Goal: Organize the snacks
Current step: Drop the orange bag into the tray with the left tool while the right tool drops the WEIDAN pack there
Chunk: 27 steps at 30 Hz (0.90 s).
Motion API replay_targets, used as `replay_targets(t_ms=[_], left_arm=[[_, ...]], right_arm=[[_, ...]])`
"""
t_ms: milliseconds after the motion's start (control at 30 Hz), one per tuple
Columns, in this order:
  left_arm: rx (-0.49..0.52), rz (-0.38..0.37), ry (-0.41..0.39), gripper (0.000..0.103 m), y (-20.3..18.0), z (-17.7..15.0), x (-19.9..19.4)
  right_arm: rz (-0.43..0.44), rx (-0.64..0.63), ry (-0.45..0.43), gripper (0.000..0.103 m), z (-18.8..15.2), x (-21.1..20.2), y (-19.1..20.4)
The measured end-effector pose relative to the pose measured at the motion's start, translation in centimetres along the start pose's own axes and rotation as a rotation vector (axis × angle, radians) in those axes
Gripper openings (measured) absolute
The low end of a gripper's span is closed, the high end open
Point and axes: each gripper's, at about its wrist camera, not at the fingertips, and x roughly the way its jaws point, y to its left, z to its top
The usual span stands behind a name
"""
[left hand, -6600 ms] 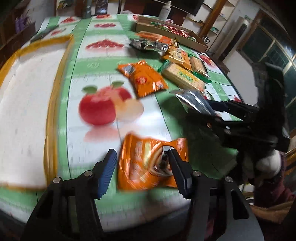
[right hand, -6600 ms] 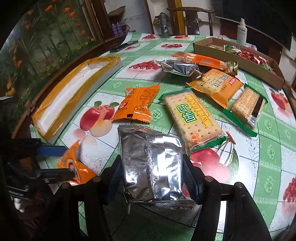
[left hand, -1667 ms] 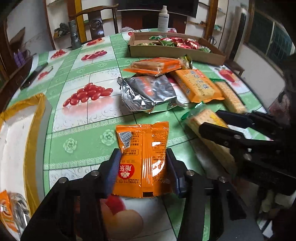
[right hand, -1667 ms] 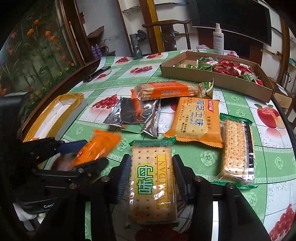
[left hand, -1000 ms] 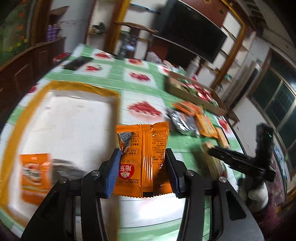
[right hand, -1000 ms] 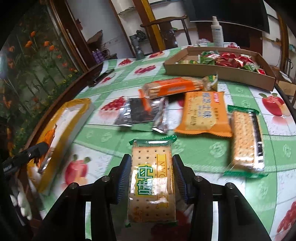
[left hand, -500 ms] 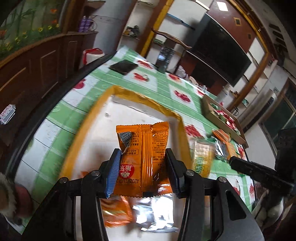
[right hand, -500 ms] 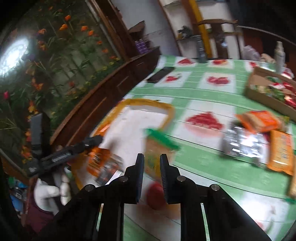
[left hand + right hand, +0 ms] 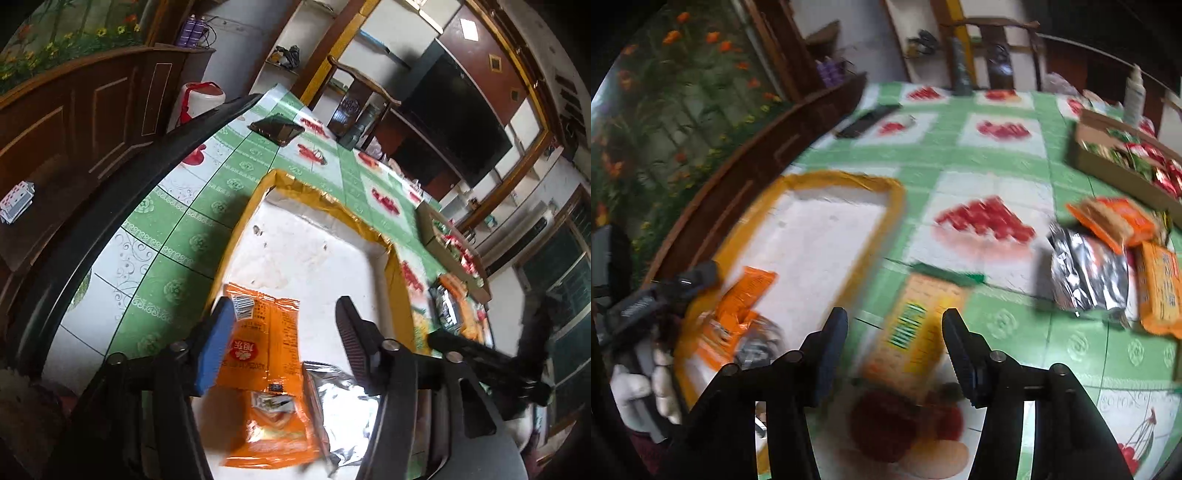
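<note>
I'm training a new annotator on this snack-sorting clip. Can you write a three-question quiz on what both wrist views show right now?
1. True or false: the orange snack packet lies inside the yellow-rimmed tray.
2. What lies under the right gripper? A) silver foil packet B) green-and-yellow cracker pack C) spray bottle
3. What holds the red and green sweets at the far side of the table?

Key: 1. True; the left gripper is opening around it. 2. B, the cracker pack, on the tablecloth beside the tray. 3. The cardboard box.
</note>
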Motion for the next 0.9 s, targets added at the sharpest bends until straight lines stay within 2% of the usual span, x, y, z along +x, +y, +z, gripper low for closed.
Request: replay_targets(t_ms=[67,133,233,267,300,367,500,600,700,767,900], left_arm=[[-0.002,-0.021,-0.018,0.057,-0.4,-0.2,-0.8],[-0.003,-0.043,-0.039,0.058,-0.9,-0.4,-1.8],[-0.004,-0.066,-0.079,0.065,-1.6,-1.0,-3.5],[-0.008,-0.072,-0.092,0.067,-1.8,-1.3,-4.0],[-0.016,-0.081,-0.103,0.069,-1.8,-1.5,-4.5],[-0.045,-0.103,-0.119,0.071,-1.6,-1.9,-5.2],[-0.096,-0.108,-0.138,0.075,-1.2,-2.4,-5.7],[-0.123,-0.153,-0.149,0.075,-1.0,-2.8,-5.9],[-0.143,-0.170,-0.154,0.075,-0.9,-3.1,-5.8],[-0.151,-0.164,-0.156,0.075,-0.7,-3.3,-5.8],[-0.175,-0.168,-0.157,0.075,0.0,-3.7,-5.7]], right_arm=[[-0.018,-0.006,0.013,0.058,0.0,0.8,0.1],[-0.073,-0.037,-0.003,0.063,0.1,1.4,0.6],[-0.126,-0.058,0.046,0.061,-0.1,3.1,1.0],[-0.133,-0.052,0.038,0.061,-0.2,3.3,0.8],[-0.135,-0.053,0.021,0.060,-0.3,3.1,0.8],[-0.137,-0.049,0.014,0.048,-0.6,2.9,0.5],[-0.119,-0.008,-0.034,0.047,-0.7,0.9,-0.5],[-0.102,0.017,-0.094,0.047,-0.2,-1.4,-0.6],[-0.037,0.007,-0.144,0.047,0.5,-3.4,0.7],[0.028,-0.023,-0.139,0.048,1.1,-3.7,2.4],[0.077,-0.108,-0.075,0.047,1.7,-1.4,6.5]])
